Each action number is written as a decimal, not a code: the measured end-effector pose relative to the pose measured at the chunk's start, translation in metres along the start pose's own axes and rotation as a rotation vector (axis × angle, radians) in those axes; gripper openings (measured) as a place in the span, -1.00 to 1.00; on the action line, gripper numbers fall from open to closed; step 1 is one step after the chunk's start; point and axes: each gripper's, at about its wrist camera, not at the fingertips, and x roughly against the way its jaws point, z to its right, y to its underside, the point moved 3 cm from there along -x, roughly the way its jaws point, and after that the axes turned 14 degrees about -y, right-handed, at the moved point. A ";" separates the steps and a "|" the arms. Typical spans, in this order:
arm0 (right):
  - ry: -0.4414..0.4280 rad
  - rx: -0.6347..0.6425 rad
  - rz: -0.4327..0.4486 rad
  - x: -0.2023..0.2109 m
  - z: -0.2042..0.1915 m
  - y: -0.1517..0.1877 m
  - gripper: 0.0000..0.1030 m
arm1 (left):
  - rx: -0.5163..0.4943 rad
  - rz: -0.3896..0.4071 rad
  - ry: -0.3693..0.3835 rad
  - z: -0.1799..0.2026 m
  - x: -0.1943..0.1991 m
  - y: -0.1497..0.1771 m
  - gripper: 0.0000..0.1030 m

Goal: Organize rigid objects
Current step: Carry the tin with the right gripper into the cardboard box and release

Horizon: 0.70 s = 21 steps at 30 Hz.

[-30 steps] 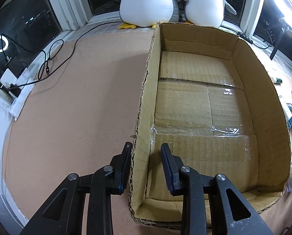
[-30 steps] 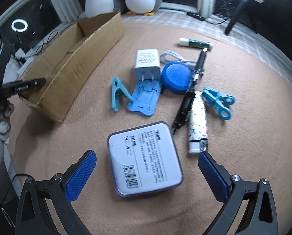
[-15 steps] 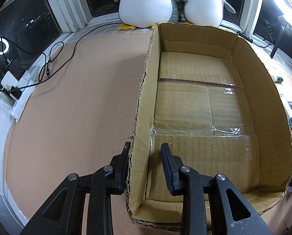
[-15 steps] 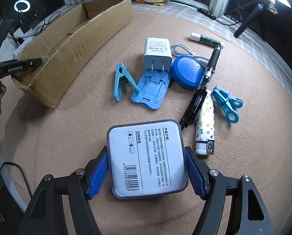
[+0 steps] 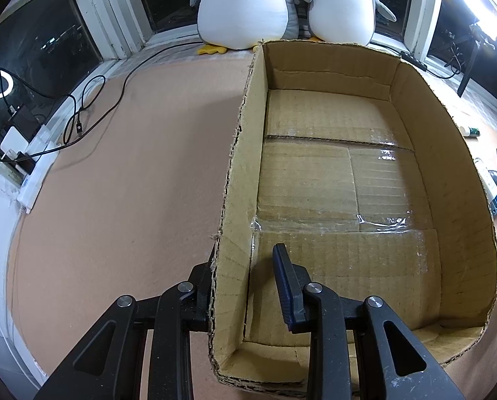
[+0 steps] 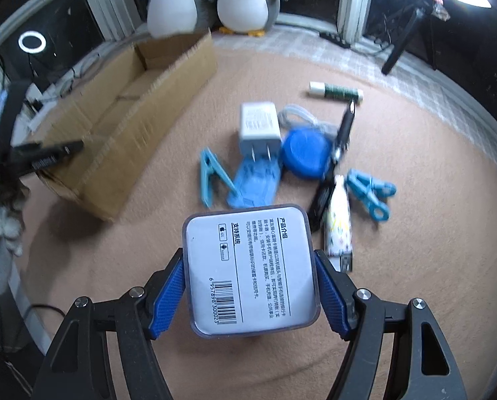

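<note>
My right gripper (image 6: pixel 250 291) is shut on a square box with a white label and barcode (image 6: pixel 250 270), held above the brown mat. My left gripper (image 5: pixel 247 283) straddles the left wall of an open, empty cardboard box (image 5: pixel 235 180); a gap shows between its inner finger and the wall. The box also shows in the right wrist view (image 6: pixel 128 123). On the mat lie a white charger (image 6: pixel 259 123), a blue round case (image 6: pixel 306 156), a blue phone stand (image 6: pixel 253 186), two blue clips (image 6: pixel 210 180) (image 6: pixel 370 193), a patterned lighter (image 6: pixel 338 226), a black pen (image 6: pixel 340 136) and a green-white tube (image 6: pixel 335 90).
Two plush penguins (image 5: pixel 248 6) sit on the window sill behind the box. Cables and a power strip (image 5: pixel 32 163) lie along the left edge of the mat. A black stand leg (image 6: pixel 400 43) is at the back right.
My right gripper closed on the labelled box and has lifted it off the mat. My left gripper stays astride the cardboard box wall, which has shifted slightly.
</note>
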 end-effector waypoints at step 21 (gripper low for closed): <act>-0.141 0.162 0.108 -0.025 -0.109 -0.139 0.34 | 0.008 0.006 0.037 -0.006 -0.001 0.000 -0.41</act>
